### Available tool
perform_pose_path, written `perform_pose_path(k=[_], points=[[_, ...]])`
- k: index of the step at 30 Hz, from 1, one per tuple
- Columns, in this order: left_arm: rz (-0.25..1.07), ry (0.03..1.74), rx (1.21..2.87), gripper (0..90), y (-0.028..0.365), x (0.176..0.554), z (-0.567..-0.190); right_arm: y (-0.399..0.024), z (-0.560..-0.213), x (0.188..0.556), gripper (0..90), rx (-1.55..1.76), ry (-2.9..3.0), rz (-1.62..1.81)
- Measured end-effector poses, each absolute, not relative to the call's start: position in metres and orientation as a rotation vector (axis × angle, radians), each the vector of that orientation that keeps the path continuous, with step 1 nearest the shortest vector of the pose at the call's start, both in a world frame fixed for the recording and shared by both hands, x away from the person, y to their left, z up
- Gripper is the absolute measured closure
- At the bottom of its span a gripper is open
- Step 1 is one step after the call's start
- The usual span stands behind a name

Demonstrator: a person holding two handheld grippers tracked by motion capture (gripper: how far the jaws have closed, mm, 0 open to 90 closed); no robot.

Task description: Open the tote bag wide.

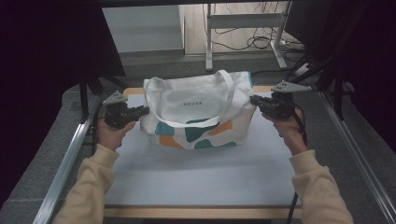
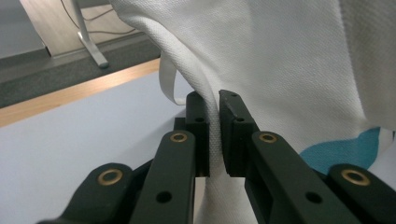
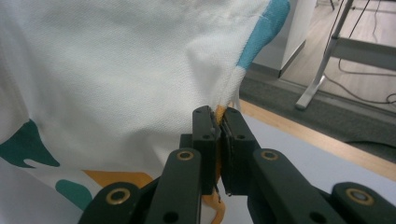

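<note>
At frame centre on the worktop (image 1: 196, 182), the tote bag (image 1: 198, 114) stands. Left claw (image 1: 142, 111) pinches its left edge; right claw (image 1: 254, 100) pinches the right seam, where its own view reveals an orange strap (image 3: 217, 205).

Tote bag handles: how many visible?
1. A white strap loops across the front of the tote bag in the high view. A second, rear one may be hidden.

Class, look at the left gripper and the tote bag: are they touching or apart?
Touching. In the left gripper view, the left gripper has a fold of the white tote bag pinched between its jaws, cloth pressed against both.
</note>
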State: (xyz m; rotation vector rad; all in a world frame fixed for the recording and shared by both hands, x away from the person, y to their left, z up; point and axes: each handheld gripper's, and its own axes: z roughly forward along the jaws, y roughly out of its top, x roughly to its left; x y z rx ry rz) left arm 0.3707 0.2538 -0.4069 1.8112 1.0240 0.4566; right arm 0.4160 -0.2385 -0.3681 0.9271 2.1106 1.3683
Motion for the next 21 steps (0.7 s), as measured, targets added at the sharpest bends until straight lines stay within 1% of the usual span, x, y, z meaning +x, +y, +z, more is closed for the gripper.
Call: perform_pose_path(k=[8, 16, 21], points=[[0.494, 0.983, 1.785, 84.7, 0.255, 0.359, -0.406, -0.244, -0.372, 0.407, 84.8, 0.893, 2.082, 1.391], [0.505, 0.95, 1.769, 84.7, 0.255, 0.351, -0.413, -0.249, -0.384, 0.399, 84.8, 0.881, 2.079, 1.41], [0.535, 0.928, 1.747, 84.9, 0.253, 0.344, -0.42, -0.251, -0.393, 0.394, 84.9, 0.868, 2.071, 1.418]])
